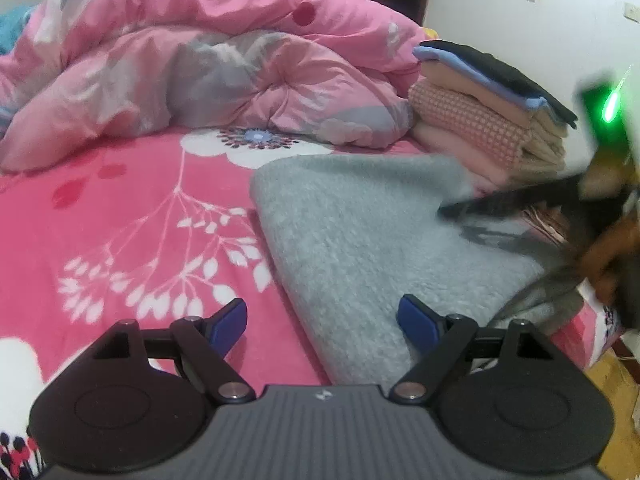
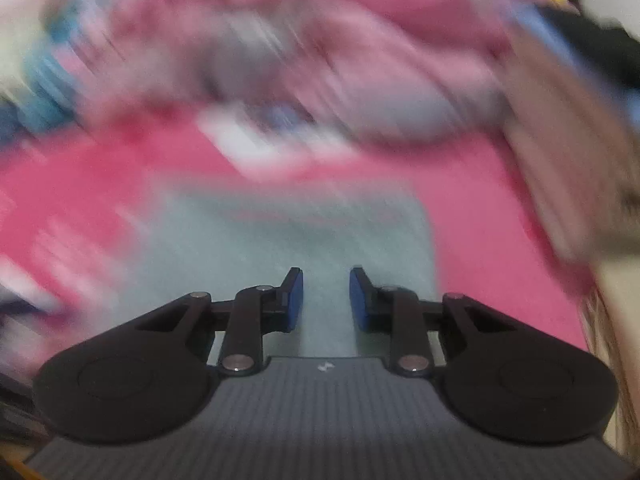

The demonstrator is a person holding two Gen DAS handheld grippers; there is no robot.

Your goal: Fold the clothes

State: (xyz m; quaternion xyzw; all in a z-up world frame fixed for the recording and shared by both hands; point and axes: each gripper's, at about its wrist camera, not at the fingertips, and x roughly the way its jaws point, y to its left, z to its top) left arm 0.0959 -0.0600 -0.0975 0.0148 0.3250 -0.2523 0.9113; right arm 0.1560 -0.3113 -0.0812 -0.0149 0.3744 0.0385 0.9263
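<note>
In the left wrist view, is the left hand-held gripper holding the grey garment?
No. The left hand-held gripper stands wide open above the grey garment, nothing between its pads.

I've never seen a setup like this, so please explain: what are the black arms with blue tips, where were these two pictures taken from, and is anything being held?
There is no robot here. A person holds a hand-held clamp in each hand, with a camera on each looking along its fingers. One picture is from the left gripper, the other, blurred, from the right gripper. Below them lies a grey fleece garment, folded on a pink floral bedsheet. Behind are a rumpled pink duvet and a stack of folded clothes. Both grippers are open and hold nothing.
</note>
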